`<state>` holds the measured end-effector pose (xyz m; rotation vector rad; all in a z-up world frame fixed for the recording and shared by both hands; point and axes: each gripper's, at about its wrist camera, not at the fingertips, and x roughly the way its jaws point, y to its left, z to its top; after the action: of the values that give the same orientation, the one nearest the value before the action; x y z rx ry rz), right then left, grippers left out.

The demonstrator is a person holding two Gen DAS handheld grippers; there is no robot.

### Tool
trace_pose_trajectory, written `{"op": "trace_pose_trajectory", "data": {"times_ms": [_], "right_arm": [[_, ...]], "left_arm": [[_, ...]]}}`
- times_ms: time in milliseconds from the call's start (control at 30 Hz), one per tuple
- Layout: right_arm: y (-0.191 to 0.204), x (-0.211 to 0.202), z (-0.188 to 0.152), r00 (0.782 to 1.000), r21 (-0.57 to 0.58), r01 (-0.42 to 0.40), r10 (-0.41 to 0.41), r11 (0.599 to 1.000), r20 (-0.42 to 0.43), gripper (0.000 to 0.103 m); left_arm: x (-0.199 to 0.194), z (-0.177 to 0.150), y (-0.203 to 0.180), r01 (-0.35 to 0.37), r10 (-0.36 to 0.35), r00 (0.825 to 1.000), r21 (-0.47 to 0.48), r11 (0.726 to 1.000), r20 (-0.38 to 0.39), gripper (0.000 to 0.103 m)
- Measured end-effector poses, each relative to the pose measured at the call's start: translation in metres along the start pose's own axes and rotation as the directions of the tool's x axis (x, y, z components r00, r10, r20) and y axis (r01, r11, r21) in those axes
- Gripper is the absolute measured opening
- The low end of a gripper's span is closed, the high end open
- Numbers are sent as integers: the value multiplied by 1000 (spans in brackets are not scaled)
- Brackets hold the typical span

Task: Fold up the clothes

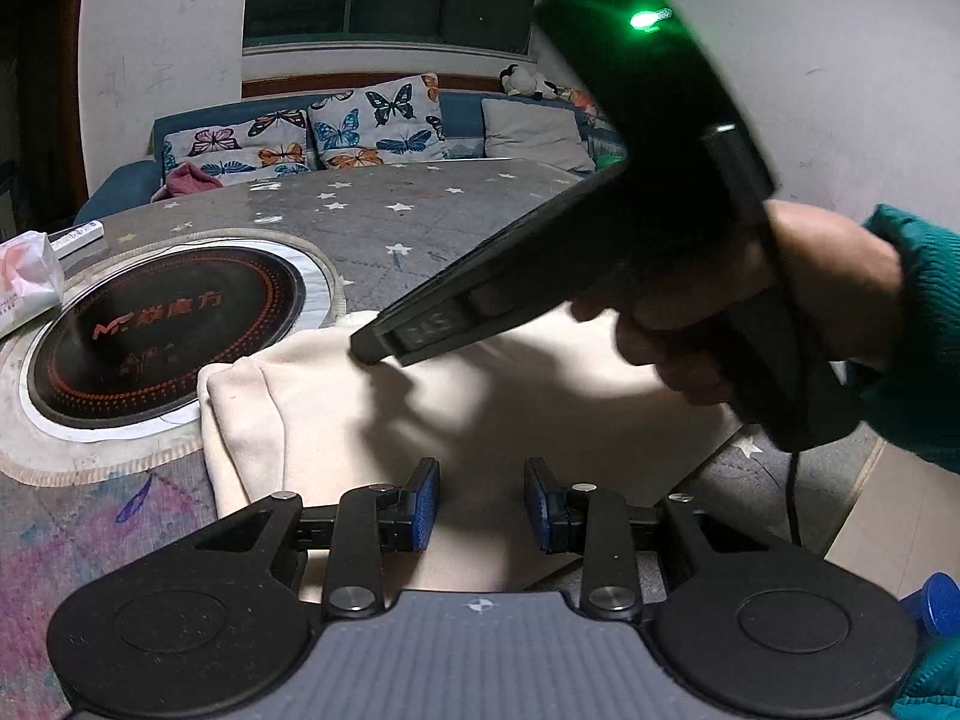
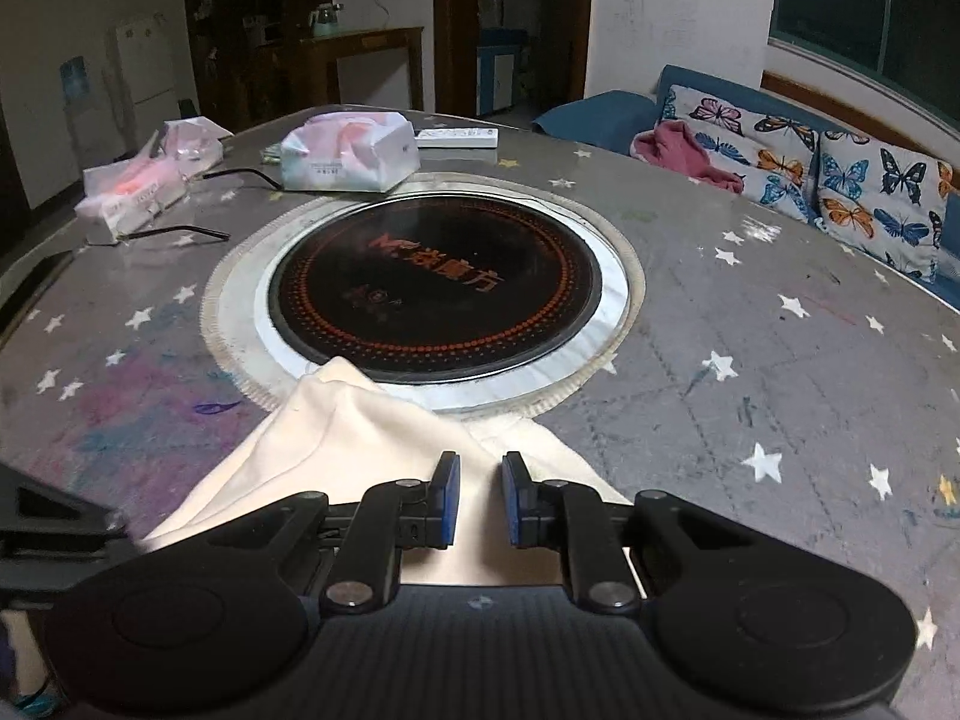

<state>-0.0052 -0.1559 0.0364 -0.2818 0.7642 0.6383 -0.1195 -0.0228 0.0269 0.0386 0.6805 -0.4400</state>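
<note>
Both claws stand with jaws parted and nothing between the pads. Left gripper [image 1: 482, 501] hovers over the near portion of the cream garment [image 1: 372, 414], pads apart above the cloth. Right gripper [image 2: 481, 498] points toward the induction cooktop [image 2: 432, 294], jaws also parted, narrower than the left pair; the left wrist view shows its closed-looking tip [image 1: 369, 351] low over the cloth, contact not resolvable.

The garment lies on the star-print tablecloth [image 2: 750, 360], on the near side of the cooktop. One pointed corner [image 2: 336, 367] overlaps the cooktop's metal ring. The cloth's long axis runs from that corner back toward the grippers.

Judgement: the right gripper is nearer to the cooktop-side corner, which lies straight ahead and slightly left of its pads, so the next fold likely depends on that corner.
</note>
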Motion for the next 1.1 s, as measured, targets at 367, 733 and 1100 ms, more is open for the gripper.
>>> {"op": "trace_pose_trajectory", "data": {"times_ms": [367, 733, 1100], "right_arm": [[-20, -34, 2, 998, 56, 10, -14, 998, 62, 15], [-73, -85, -64, 987, 208, 146, -157, 967, 34, 15], [-109, -69, -78, 985, 299, 159, -172, 941, 17, 14]], "left_arm": [[-4, 8, 4, 8, -8, 1000, -21, 1000, -8, 35], [3, 37, 36, -100, 102, 994, -86, 991, 25, 36], [29, 40, 59, -182, 179, 983, -103, 978, -38, 36]]}}
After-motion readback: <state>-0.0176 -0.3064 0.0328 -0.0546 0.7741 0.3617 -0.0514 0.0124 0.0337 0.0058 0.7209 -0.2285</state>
